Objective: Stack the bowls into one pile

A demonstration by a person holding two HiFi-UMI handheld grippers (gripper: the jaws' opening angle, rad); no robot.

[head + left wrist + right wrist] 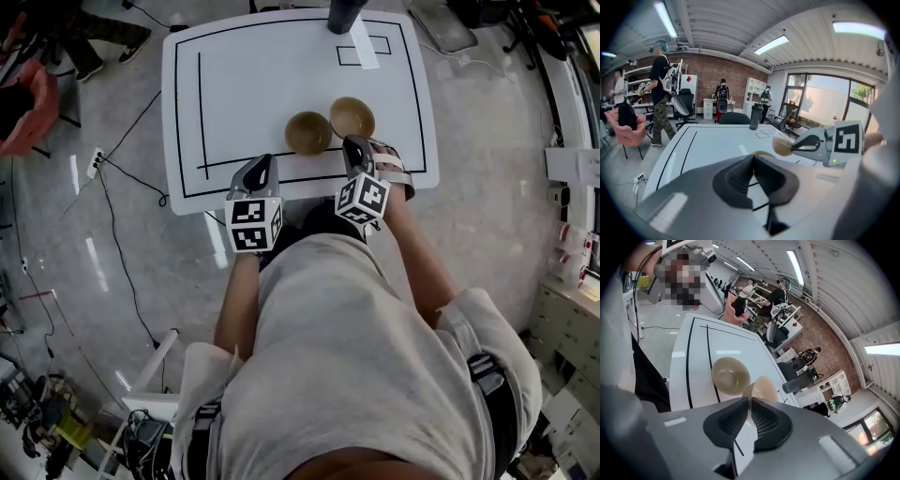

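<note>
Two brown bowls stand side by side near the front of the white table (pixel 244 84). The left bowl (pixel 308 132) sits upright and free; it also shows in the right gripper view as the open bowl (pixel 731 375). My right gripper (pixel 354 142) is shut on the near rim of the right bowl (pixel 352 116), which looks tilted beyond the jaws (pixel 761 389). In the left gripper view that bowl (pixel 782 146) hangs at the right gripper's tip. My left gripper (pixel 265 160) is shut and empty, just short of the left bowl's rim (pixel 759 153).
A dark cylindrical bottle (pixel 346 14) stands at the table's far edge beside a white paper strip (pixel 364 42). Black lines frame the tabletop. Cables (pixel 112 169) trail on the floor at left. People and office chairs (pixel 628 123) are beyond the table.
</note>
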